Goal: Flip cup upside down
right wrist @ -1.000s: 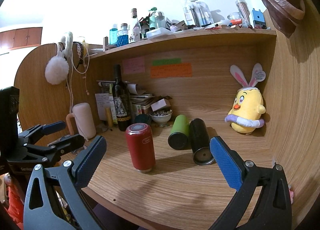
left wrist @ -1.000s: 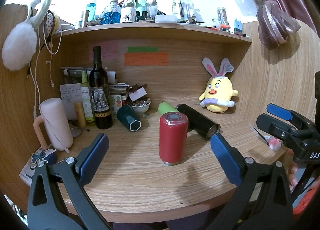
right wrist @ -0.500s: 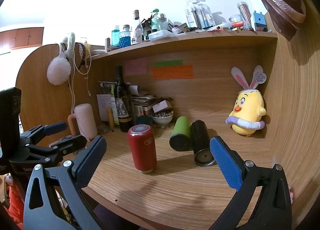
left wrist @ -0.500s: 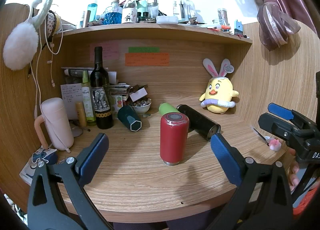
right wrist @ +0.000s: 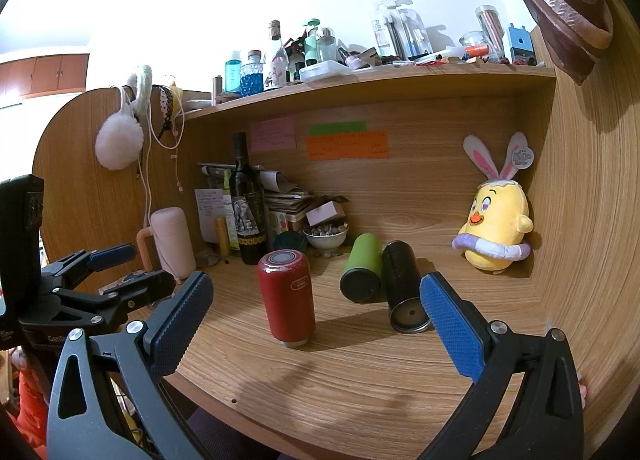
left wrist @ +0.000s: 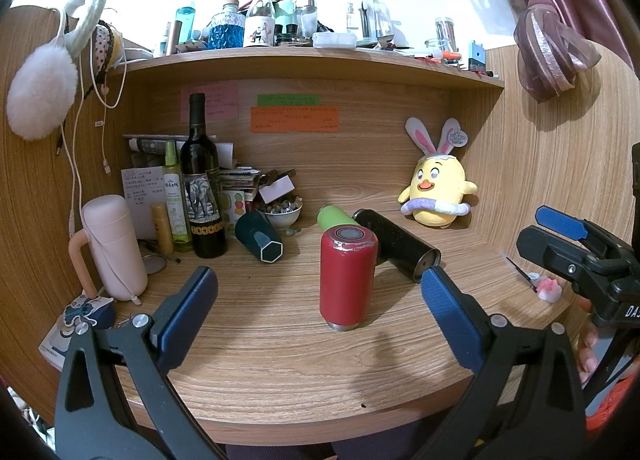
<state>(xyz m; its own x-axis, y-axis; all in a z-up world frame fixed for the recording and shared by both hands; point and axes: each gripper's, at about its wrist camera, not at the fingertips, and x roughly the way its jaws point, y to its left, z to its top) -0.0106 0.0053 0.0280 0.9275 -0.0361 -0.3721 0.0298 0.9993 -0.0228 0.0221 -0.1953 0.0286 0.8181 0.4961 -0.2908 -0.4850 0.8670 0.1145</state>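
A red cup (left wrist: pixel 347 276) stands on end on the wooden desk (left wrist: pixel 280 372), its metal rim down and its flat base up; it also shows in the right wrist view (right wrist: pixel 286 296). My left gripper (left wrist: pixel 318 312) is open and empty, just in front of the red cup, jaws wide on either side of it. My right gripper (right wrist: pixel 316 324) is open and empty, near the desk's front edge, right of the left gripper; it shows at the right edge of the left wrist view (left wrist: pixel 560 244).
A green cup (right wrist: pixel 362 268), a black cup (right wrist: pixel 404 288) and a dark teal cup (left wrist: pixel 258 236) lie on their sides behind. A wine bottle (left wrist: pixel 202 187), a pink flask (left wrist: pixel 114 248), a small bowl (left wrist: pixel 282 211) and a yellow plush chick (left wrist: pixel 436 191) stand at the back.
Both views have shifted very slightly; the red cup has not moved and both grippers stay open.
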